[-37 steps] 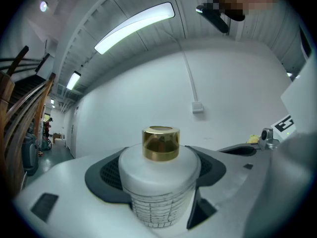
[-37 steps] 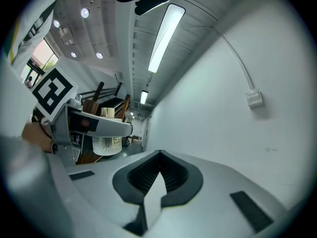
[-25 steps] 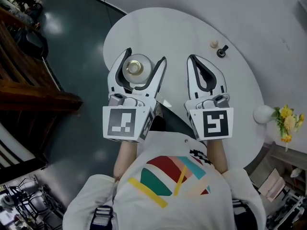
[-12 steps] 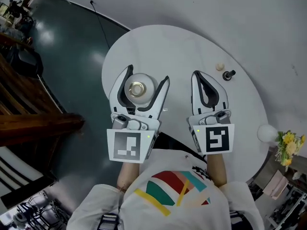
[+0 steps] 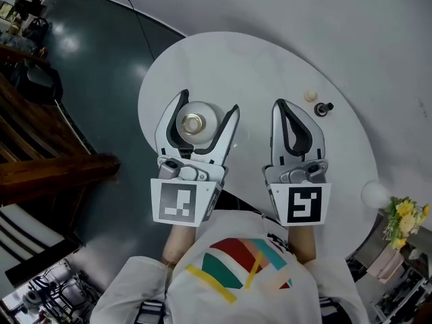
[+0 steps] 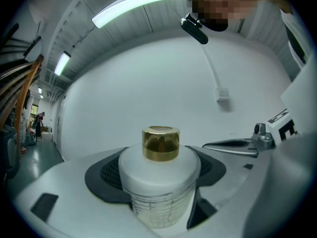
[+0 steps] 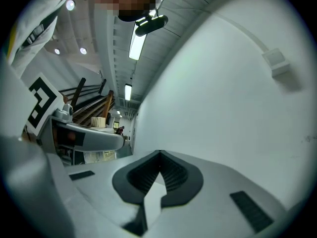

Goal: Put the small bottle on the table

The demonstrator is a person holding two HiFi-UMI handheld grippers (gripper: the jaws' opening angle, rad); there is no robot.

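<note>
A small bottle (image 5: 193, 122) with a white frosted body and a gold cap (image 6: 161, 143) stands upright between the jaws of my left gripper (image 5: 206, 103), which is shut on it over the left part of the round white table (image 5: 270, 59). In the left gripper view the dark pads (image 6: 106, 175) press on both sides of the bottle (image 6: 158, 187). My right gripper (image 5: 281, 104) is beside it to the right, shut with nothing in it; its pads meet in the right gripper view (image 7: 159, 156). Whether the bottle's base touches the table is hidden.
A small cream knob (image 5: 310, 96) and a small black piece (image 5: 324, 108) lie on the table's right side. A white ball (image 5: 373, 194) and yellow flowers (image 5: 398, 218) are at the right edge. Dark floor and wooden furniture (image 5: 47, 171) lie to the left.
The head view has shifted a little, so the table sits lower in the frame. Both grippers hold about the same places over the table, the left one still gripping the bottle.
</note>
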